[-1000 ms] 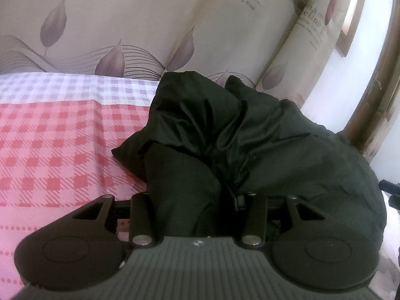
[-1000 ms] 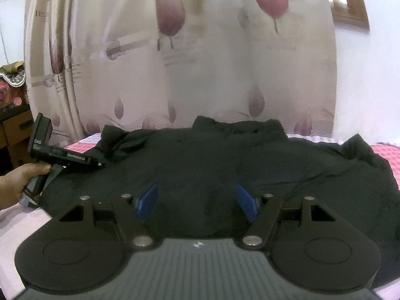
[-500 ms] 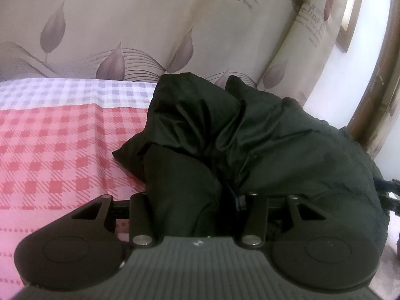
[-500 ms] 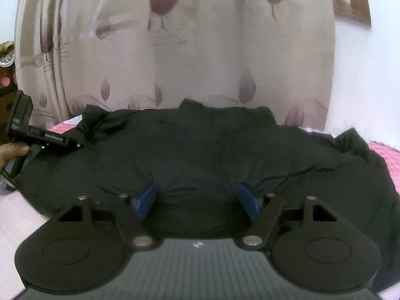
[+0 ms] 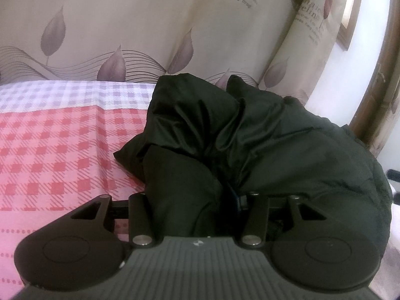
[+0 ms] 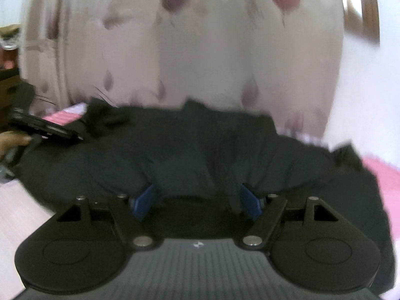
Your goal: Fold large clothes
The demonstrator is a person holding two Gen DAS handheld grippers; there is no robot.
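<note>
A black padded jacket [image 5: 287,150] lies bunched on the red-checked bed sheet [image 5: 50,150]. My left gripper [image 5: 195,195] is shut on a thick fold at its near edge, and the fabric fills the gap between the fingers and hides the pads. In the right wrist view the jacket [image 6: 200,137] spreads wide across the bed. My right gripper [image 6: 197,195] holds the near hem, which tents up in creases between the blue pads [image 6: 145,200] with the jaws set wide. The left gripper [image 6: 45,130] shows at the far left of this blurred view, held by a hand [image 6: 12,140].
A beige curtain with purple leaves [image 5: 125,25] hangs right behind the bed. A wooden window frame [image 5: 350,12] is at the upper right. Dark furniture [image 6: 10,85] stands at the left edge of the right wrist view. Pink sheet [image 6: 382,175] shows right of the jacket.
The right gripper has shifted and rolled, blurring its view, and the hem now bulges higher between slightly wider pads. The left gripper has kept its grip in place.
</note>
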